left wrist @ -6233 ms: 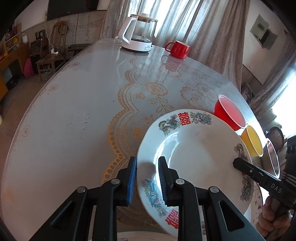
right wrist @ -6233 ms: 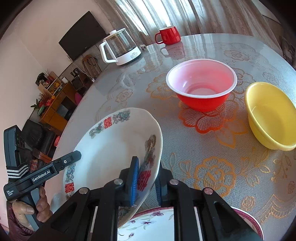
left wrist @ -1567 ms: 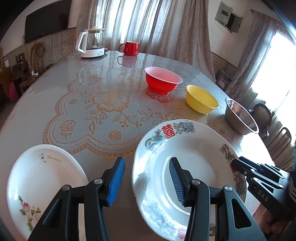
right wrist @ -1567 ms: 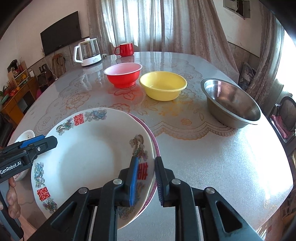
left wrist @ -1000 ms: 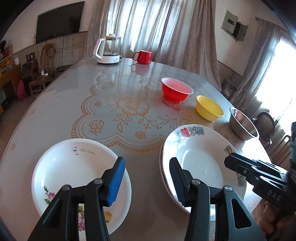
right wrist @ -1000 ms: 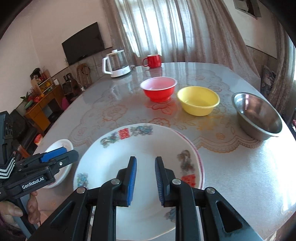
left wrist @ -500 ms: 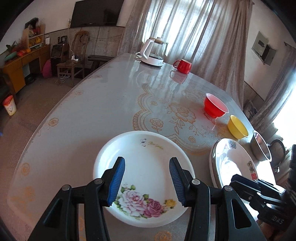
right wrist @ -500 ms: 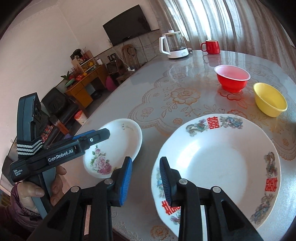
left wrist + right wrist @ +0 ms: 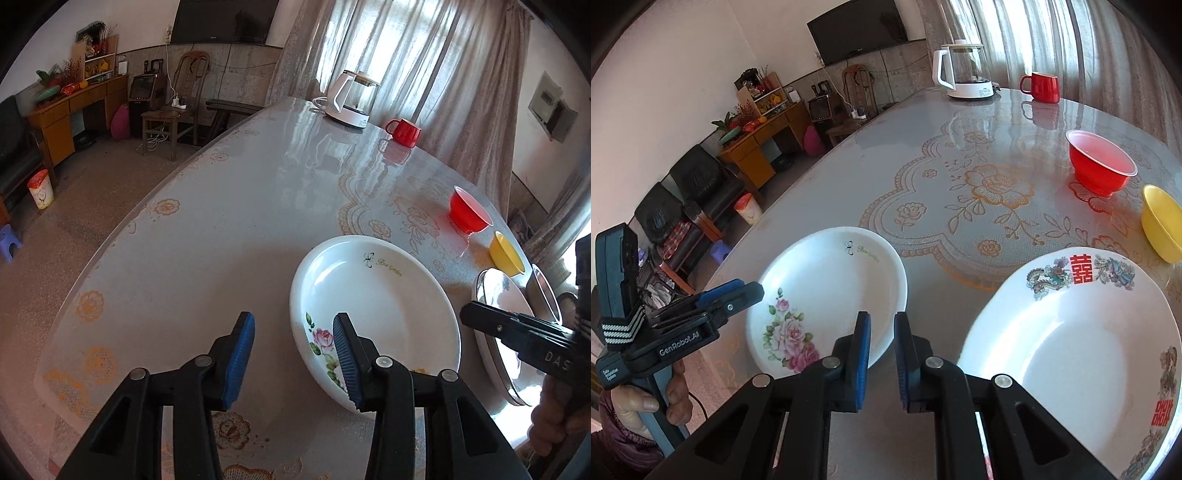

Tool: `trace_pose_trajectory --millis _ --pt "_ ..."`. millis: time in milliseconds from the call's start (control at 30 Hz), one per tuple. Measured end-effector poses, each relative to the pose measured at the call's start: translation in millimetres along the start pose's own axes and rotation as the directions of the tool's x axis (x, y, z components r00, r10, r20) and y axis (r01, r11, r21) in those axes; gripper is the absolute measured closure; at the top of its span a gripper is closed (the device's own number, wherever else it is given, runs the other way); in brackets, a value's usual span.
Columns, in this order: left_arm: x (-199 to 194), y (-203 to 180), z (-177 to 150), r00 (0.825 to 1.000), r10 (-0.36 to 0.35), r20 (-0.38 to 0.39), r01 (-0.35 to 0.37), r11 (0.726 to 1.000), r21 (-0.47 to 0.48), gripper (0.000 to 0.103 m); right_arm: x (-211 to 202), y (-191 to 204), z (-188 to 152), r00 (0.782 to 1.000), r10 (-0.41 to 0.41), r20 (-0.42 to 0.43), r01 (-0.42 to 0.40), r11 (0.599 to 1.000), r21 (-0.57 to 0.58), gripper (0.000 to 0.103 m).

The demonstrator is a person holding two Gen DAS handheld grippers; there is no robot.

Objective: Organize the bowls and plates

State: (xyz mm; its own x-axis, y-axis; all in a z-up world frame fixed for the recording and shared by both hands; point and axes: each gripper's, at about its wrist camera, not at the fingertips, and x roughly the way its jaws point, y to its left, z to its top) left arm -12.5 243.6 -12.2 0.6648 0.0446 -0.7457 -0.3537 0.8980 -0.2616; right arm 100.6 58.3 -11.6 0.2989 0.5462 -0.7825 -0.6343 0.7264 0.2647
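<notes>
A white rose-patterned plate (image 9: 384, 306) lies on the table near its front-left edge; it also shows in the right wrist view (image 9: 827, 295). My left gripper (image 9: 293, 354) is open, with its right finger over the plate's near-left rim and its left finger outside the rim. My right gripper (image 9: 881, 356) is open and empty, with a narrow gap, just off the plate's near-right rim. A dragon-patterned plate (image 9: 1078, 350) lies to the right, stacked on another plate. A red bowl (image 9: 1100, 166), a yellow bowl (image 9: 1163, 225) and a steel bowl (image 9: 543, 291) stand beyond.
A white kettle (image 9: 964, 70) and a red mug (image 9: 1041, 86) stand at the far end of the round table (image 9: 886, 162). The table edge runs close on the left, with floor, chairs and a desk beyond.
Both grippers let go of the dragon plate, which now rests on the stack. Both have swung left to the rose plate, and the left gripper has closed in on its rim.
</notes>
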Motion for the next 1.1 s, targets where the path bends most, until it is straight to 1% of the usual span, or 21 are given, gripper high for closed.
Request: trace_pose_trajectory --millis 33,100,200,267,300,333,367,400,467,533,667,700,833,867,900,933,1000,1100 --pt "1 0 0 1.0 -0.005 -0.001 0.005 1.0 -0.001 0.059 4 -1 3 1.0 0.001 -0.007 -0.001 1.0 0.0 0.089" --pt "5 -2 0 1.0 -0.013 -0.007 0.013 1.0 0.007 0.059 11 -1 8 0.999 -0.036 -0.018 0.035 0.999 -0.007 0.089" --pt "14 -3 0 0.999 -0.013 -0.033 0.013 1.0 0.011 0.059 21 -1 13 0.997 -0.059 -0.04 0.058 0.998 -0.023 0.089" --pt "20 -4 -1 0.999 0.007 -0.049 -0.006 1.0 0.019 0.063 28 0 16 0.996 -0.076 -0.051 0.074 0.996 -0.042 0.089" --pt "19 -6 -2 0.999 0.019 -0.035 -0.018 0.999 0.034 0.067 31 0 17 0.994 -0.088 -0.059 0.086 0.995 -0.048 0.089" --pt "21 -8 -2 0.999 0.01 -0.043 -0.008 0.999 0.047 0.075 35 0 17 0.993 -0.101 -0.068 0.097 0.994 -0.053 0.089" --pt "21 -9 -4 0.999 0.007 -0.041 -0.005 0.998 0.059 0.078 39 -1 17 0.992 -0.102 -0.075 0.098 0.994 -0.053 0.089" --pt "21 -11 -5 0.999 0.016 -0.029 -0.014 0.997 0.07 0.079 40 -1 17 0.992 -0.104 -0.072 0.099 0.993 -0.059 0.092" --pt "21 -14 -8 1.0 0.015 -0.011 -0.014 0.996 0.094 0.08 40 4 16 0.99 -0.124 -0.066 0.117 0.989 -0.092 0.092" --pt "20 -17 -10 0.999 0.035 0.011 -0.036 0.994 0.102 0.08 42 7 16 0.989 -0.138 -0.061 0.13 0.985 -0.115 0.092" --pt "22 -16 -9 0.999 0.04 0.02 -0.042 0.995 0.094 0.08 43 10 14 0.985 -0.147 -0.09 0.133 0.98 -0.15 0.085" --pt "21 -16 -10 0.999 0.044 0.022 -0.046 0.995 0.094 0.08 44 11 14 0.984 -0.151 -0.096 0.134 0.977 -0.166 0.081" --pt "21 -16 -10 0.999 0.046 0.016 -0.047 0.997 0.064 0.08 45 14 13 0.982 -0.153 -0.113 0.128 0.97 -0.206 0.072" --pt "22 -16 -10 0.999 0.049 0.017 -0.05 0.997 0.062 0.08 47 15 13 0.981 -0.154 -0.115 0.128 0.97 -0.207 0.072" --pt "22 -17 -10 0.998 0.053 0.017 -0.054 0.996 0.064 0.08 49 13 16 0.981 -0.154 -0.115 0.128 0.97 -0.209 0.072" --pt "22 -18 -10 0.998 0.053 0.016 -0.054 0.997 0.063 0.08 49 14 15 0.981 -0.16 -0.106 0.134 0.966 -0.22 0.076" --pt "23 -20 -9 0.998 0.065 0.012 -0.065 0.996 0.065 0.079 50 16 16 0.981 -0.171 -0.089 0.145 0.959 -0.242 0.081" --pt "24 -21 -8 0.996 0.081 0.021 -0.082 0.995 0.059 0.078 48 11 19 0.983 -0.161 -0.083 0.139 0.965 -0.223 0.086"
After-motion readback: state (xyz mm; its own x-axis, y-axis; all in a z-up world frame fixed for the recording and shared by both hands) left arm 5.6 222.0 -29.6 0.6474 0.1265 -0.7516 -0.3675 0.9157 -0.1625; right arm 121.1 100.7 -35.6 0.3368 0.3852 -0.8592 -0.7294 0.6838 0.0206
